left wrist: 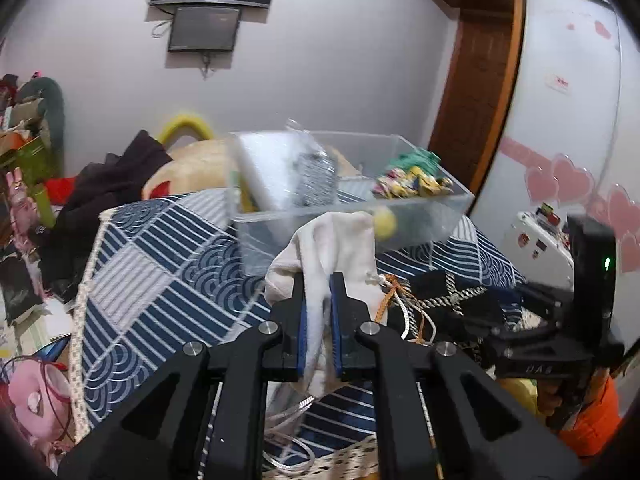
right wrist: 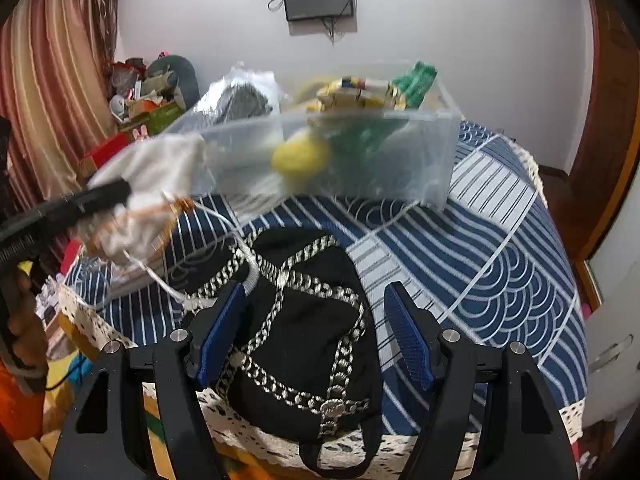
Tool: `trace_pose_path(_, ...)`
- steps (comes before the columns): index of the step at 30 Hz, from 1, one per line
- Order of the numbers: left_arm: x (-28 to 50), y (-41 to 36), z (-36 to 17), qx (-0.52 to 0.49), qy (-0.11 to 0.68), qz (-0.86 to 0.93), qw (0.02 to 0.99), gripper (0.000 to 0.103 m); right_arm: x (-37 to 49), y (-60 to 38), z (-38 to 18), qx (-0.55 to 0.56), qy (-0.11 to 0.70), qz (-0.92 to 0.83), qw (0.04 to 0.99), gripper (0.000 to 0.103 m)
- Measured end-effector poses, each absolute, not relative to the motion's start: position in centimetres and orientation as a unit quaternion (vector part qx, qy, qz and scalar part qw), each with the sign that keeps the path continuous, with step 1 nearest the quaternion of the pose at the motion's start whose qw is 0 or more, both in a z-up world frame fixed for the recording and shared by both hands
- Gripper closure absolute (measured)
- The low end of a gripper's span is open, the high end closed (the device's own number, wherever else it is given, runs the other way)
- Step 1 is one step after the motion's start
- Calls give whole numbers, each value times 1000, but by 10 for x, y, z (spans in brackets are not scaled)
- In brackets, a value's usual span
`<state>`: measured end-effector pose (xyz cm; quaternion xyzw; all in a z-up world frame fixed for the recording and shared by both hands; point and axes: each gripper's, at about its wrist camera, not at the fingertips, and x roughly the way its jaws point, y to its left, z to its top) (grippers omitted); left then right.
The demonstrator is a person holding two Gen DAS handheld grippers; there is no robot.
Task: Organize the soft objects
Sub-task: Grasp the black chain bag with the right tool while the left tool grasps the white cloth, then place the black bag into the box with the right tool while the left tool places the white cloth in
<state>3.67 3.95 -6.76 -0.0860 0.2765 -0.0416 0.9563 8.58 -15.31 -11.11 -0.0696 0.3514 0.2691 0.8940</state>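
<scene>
— Two grippers over the bed. Left gripper (left wrist: 319,300)?
— Pressed together on a white cloth pouch (left wrist: 332,248), lifted clear of the blue patterned bedspread (left wrist: 160,272), just before the near wall of the clear plastic box (left wrist: 352,200).
— And the right gripper (right wrist: 316,312)?
— Spread wide, blue pads (right wrist: 412,344) on either side of a black bag (right wrist: 304,320) with silver chain (right wrist: 280,280), not pressing on it. Bag lying near the front edge of the bedspread, by the lace trim (right wrist: 240,436).
— Inside the box?
— A yellow ball (right wrist: 300,156), green fabric (right wrist: 414,80), small coloured packets (left wrist: 412,184), something grey in clear wrapping (right wrist: 244,100). Box toward the far edge of the bedspread.
</scene>
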Motion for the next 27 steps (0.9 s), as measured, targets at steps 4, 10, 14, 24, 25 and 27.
trace_pose_path(4, 34, 51, -62, -103, 267, -30, 958, 94, 86, -152, -120, -76, 360, 285, 885, 42)
trace_pose_path(10, 33, 49, -59, -101, 262, -33, 959, 94, 83, -151, -112, -80, 351, 297, 884, 90)
trace_pose_path(14, 30, 44, -49, -91, 248, -36, 964, 94, 77, -155, -95, -80, 320, 286, 900, 91)
trace_pose_path(24, 37, 36, -17, -79, 202, -42, 975, 94, 73, -161, -30, -54, 223, 276, 934, 91)
trace_pose_path(25, 39, 35, -14, -77, 199, -42, 976, 94, 75, -161, -25, -51, 214, 275, 936, 91)
trace_pose_path(27, 45, 33, -9, -74, 194, -43, 977, 94, 77, -160, -18, -47, 202, 273, 939, 91)
